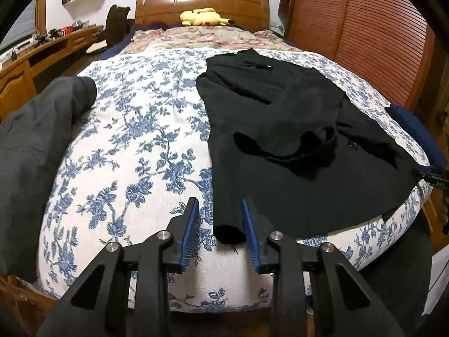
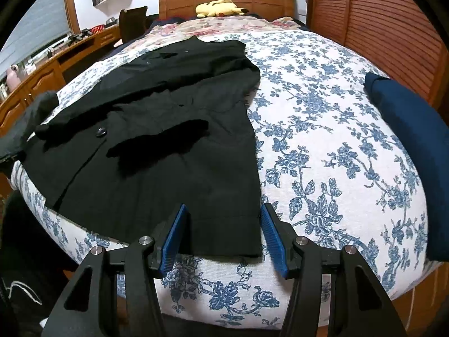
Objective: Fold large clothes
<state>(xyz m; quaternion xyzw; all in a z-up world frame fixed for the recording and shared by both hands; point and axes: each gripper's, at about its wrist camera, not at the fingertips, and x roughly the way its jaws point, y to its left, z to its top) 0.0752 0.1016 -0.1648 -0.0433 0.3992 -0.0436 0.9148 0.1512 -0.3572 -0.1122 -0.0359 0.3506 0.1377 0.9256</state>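
Observation:
A black jacket (image 1: 294, 129) lies spread flat on the blue-flowered bedspread (image 1: 134, 146), a sleeve folded across its front. My left gripper (image 1: 220, 213) is open, its blue pads on either side of the jacket's near left hem corner. In the right wrist view the jacket (image 2: 168, 140) lies left of centre on the bedspread (image 2: 336, 140). My right gripper (image 2: 223, 219) is open, its blue pads on either side of the jacket's near right hem corner. The right gripper's tip shows at the right edge of the left wrist view (image 1: 433, 175).
A dark grey garment (image 1: 36, 140) lies at the bed's left edge. A navy folded garment (image 2: 412, 143) lies at the right edge. A yellow plush toy (image 1: 203, 16) sits by the wooden headboard (image 1: 202, 2). A wooden desk (image 1: 42, 53) stands left, slatted wardrobe doors (image 1: 364, 28) right.

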